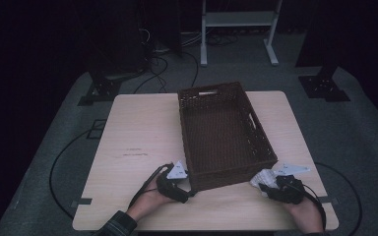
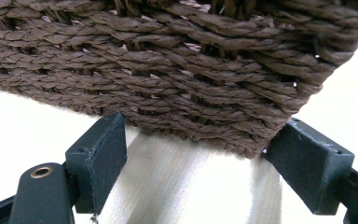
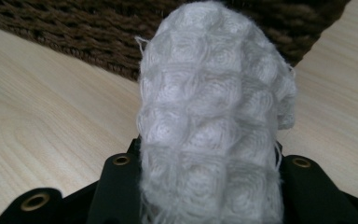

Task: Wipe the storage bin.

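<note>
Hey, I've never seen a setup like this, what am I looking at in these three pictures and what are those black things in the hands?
A person sits at a wooden table and holds a hand-held gripper in each hand, a clamp with two black fingers. The high view looks down from above the person. The other two pictures come from small cameras riding on each gripper.

On the table stands an empty brown woven basket. The left gripper sits at the basket's near left corner; in its own view its fingers stand on either side of that corner, and I cannot tell whether they press on it. The right gripper, by the near right corner, is shut on a white waffle-weave cloth.
</note>
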Available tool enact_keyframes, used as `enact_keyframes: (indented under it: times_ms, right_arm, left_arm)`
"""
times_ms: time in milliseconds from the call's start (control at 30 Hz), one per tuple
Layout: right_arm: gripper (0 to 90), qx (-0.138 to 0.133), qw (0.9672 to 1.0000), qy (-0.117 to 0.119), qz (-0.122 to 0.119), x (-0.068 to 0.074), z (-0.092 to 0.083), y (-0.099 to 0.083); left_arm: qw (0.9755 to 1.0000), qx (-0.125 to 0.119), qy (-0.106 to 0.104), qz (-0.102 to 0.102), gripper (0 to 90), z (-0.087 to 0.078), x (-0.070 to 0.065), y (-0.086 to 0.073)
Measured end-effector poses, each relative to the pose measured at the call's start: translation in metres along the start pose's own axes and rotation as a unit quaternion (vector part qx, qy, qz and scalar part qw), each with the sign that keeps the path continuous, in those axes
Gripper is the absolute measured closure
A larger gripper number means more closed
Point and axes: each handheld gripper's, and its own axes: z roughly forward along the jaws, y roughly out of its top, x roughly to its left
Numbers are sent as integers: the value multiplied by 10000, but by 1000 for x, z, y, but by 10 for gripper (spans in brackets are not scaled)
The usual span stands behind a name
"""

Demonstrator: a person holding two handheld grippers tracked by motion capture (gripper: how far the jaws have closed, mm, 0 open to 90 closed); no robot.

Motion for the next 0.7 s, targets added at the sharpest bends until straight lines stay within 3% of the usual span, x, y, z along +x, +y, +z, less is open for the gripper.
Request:
enact_keyframes:
  times_ms: [500, 700]
  right_arm:
    - [568, -605, 9977, -99, -275, 13, -32, 21]
    - [568, -831, 9960, -22, -320, 18, -42, 27]
  left_arm:
    - [10000, -2, -2, 0, 197, 0, 0, 0]
    - [10000, -3, -2, -1, 197, 0, 0, 0]
